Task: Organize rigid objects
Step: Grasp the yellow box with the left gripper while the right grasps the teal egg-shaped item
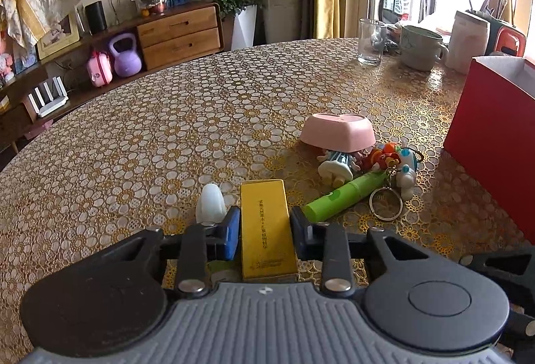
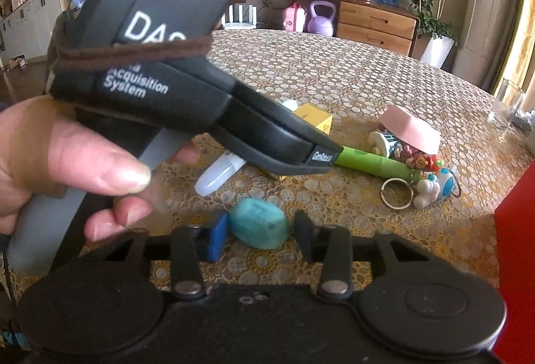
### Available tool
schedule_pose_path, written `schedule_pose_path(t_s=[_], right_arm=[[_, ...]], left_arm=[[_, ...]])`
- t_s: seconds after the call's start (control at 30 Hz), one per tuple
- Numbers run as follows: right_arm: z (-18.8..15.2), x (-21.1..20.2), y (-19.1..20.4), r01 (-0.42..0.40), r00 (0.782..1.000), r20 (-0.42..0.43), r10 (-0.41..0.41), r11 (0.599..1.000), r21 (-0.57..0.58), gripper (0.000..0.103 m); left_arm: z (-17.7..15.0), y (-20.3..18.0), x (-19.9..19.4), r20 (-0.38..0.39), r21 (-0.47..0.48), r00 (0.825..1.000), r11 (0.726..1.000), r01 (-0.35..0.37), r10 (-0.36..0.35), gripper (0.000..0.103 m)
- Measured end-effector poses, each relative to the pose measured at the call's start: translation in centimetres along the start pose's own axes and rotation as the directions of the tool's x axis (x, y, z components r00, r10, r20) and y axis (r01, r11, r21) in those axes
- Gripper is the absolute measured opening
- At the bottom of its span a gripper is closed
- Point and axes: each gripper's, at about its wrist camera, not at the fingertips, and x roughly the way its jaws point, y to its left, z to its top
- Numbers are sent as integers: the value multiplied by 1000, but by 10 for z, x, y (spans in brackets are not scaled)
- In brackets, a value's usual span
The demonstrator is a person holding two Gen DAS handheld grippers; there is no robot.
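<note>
Your left gripper (image 1: 264,232): both blue-padded fingers press the long sides of the yellow box (image 1: 266,230), which runs lengthwise between them, one end past the tips.
Left of the box: you have a white translucent cap (image 1: 210,203) standing on the table (image 1: 133,136), just outside the left finger.
Right of the box: green tube (image 1: 344,195) lies slanted on the cloth, a key ring (image 1: 386,202) at its far end.
Further right: toy figures (image 1: 367,163) cluster in a heap, touching the overturned pink dish (image 1: 337,131); what it covers is hidden.
Red container (image 1: 491,143): open top, white inside, contents out of sight.
Your right gripper (image 2: 259,232): fingers apart, the teal object (image 2: 259,227) between them; contact is unclear.
Your left hand (image 2: 67,163): wrapped round the left gripper's handle.
</note>
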Motion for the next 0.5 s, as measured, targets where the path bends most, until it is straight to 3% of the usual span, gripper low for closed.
schedule_pose_path(t_s=[0.5], right_arm=[[-12,-50,-29,52,998,18,-55,990,133,37]], left_arm=[[-5,3,-13,-2,-16,1000,1000,-27,27,30]])
